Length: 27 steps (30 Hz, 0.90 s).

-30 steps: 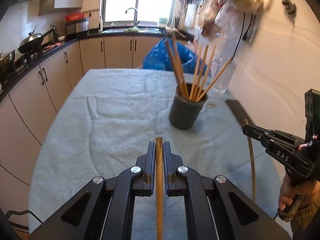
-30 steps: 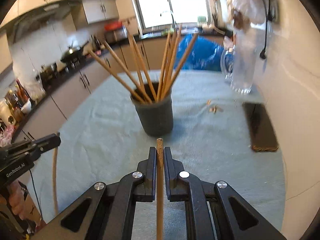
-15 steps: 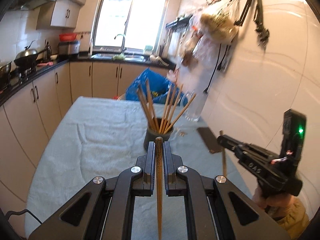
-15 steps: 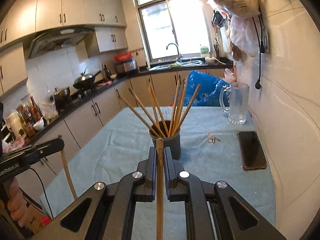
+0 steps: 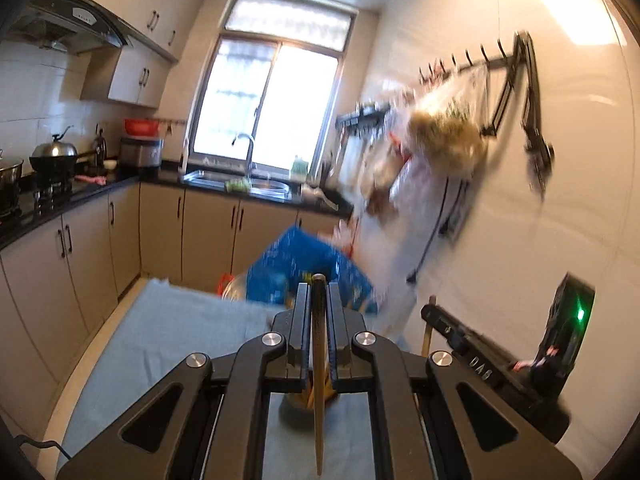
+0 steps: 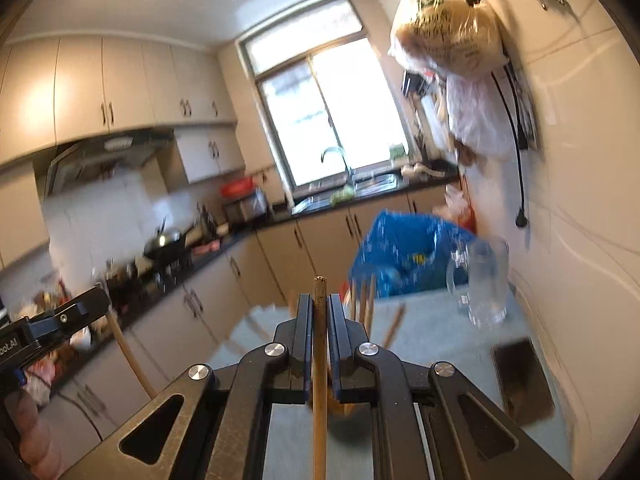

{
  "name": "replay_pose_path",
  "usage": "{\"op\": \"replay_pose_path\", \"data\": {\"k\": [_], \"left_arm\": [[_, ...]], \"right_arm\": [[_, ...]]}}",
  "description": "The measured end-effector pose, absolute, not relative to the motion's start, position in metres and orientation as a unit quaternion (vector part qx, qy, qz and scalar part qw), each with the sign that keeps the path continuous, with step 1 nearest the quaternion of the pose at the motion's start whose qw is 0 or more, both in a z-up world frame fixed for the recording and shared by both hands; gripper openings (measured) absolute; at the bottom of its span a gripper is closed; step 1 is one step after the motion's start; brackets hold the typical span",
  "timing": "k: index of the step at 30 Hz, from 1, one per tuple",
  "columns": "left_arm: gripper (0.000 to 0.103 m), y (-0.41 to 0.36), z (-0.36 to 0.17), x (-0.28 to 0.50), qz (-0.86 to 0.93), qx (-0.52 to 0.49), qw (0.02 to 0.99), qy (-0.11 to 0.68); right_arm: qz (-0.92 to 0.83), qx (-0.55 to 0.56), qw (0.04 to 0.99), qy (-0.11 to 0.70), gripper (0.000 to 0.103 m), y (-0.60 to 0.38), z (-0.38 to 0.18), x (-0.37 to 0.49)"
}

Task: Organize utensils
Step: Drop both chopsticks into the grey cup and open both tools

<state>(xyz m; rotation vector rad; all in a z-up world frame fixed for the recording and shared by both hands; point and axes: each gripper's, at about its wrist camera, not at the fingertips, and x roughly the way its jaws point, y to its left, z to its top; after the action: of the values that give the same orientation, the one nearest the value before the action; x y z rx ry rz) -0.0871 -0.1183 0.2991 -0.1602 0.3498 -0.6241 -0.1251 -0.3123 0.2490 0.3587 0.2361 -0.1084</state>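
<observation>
Chopsticks (image 5: 319,360) (image 6: 320,360) pinched in both my grippers (image 5: 319,300) (image 6: 320,300); dark cup (image 5: 308,404) now sits lower, hidden beneath my jaws.

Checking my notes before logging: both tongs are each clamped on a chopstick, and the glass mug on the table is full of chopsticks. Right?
Not quite. The right wrist view shows the glass mug empty; the chopsticks stand in the dark cup. Both the left tongs and the right tongs do each clamp a chopstick.

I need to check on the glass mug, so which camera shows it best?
The right wrist view: the glass mug stands in full on the cloth-covered table near the wall, beside the blue bag, only blurred. In the left wrist view I cannot make it out; blur and the left gripper cover that area.
</observation>
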Motion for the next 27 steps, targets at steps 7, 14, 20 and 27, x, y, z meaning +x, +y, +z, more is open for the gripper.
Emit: {"op": "replay_pose_path", "data": {"k": [7, 14, 20, 27], "left_arm": [[0.006, -0.163, 0.308, -0.025, -0.279, -0.092, 0.943, 0.158], [0.006, -0.196, 0.276, 0.023, -0.257, -0.083, 0.944, 0.190], [0.006, -0.205, 0.248, 0.042, -0.249, -0.072, 0.941, 0.219], [0.007, -0.197, 0.249, 0.030, -0.255, -0.071, 0.940, 0.215]], "right_arm": [[-0.096, 0.201, 0.973, 0.057, 0.007, -0.336, 0.260, -0.066], [-0.143, 0.208, 0.967, 0.043, 0.007, -0.350, 0.235, -0.018], [-0.148, 0.192, 0.967, 0.076, 0.007, -0.349, 0.204, -0.003], [-0.138, 0.200, 0.965, 0.101, 0.011, -0.346, 0.187, -0.009]]}}
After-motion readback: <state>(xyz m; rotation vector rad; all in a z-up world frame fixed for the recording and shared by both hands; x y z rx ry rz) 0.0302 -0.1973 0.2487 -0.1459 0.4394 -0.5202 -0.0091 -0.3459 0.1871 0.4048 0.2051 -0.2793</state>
